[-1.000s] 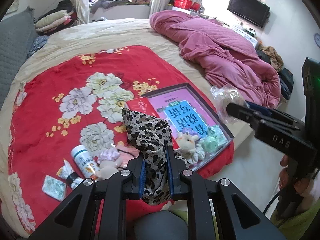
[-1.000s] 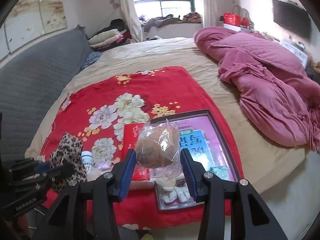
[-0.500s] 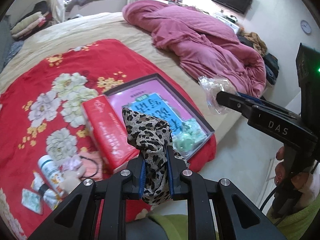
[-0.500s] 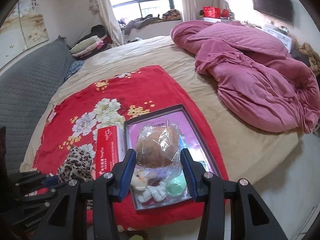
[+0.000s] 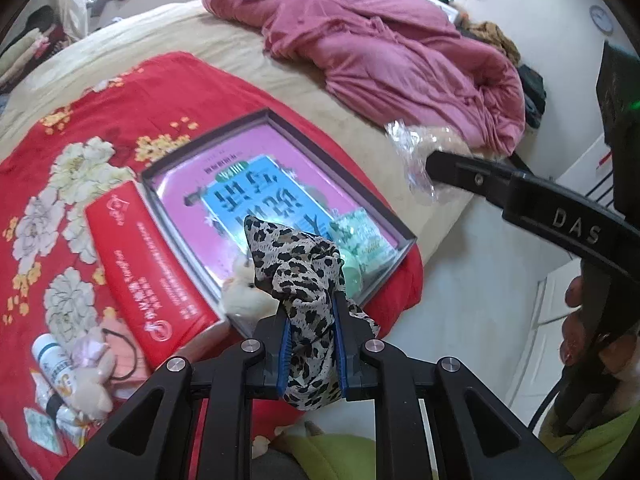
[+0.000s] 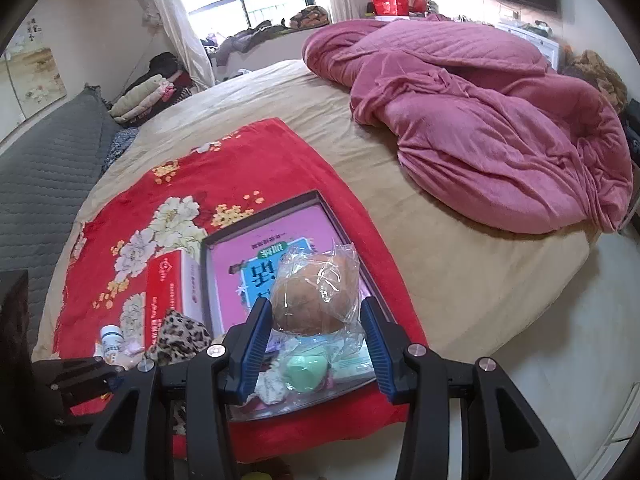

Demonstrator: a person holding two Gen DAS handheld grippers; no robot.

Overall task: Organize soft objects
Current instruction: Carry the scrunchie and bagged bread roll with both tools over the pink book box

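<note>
Left claw (image 5: 311, 348) is clamped on a leopard-print cloth (image 5: 298, 264), which bunches above the pads and hangs below them. Just beyond it lies a shallow tray (image 5: 404, 236) on a red floral blanket (image 5: 120, 92) on the bed; a plush toy (image 5: 244, 292) sits at the tray's near corner, a red box (image 5: 148, 268) touches the tray on the claw's left.

Right claw (image 6: 316, 346) grips a round brown item in clear wrap (image 6: 316, 296), held above the tray's near end. Below it a green soft piece (image 6: 306, 372) rests in the tray.
</note>
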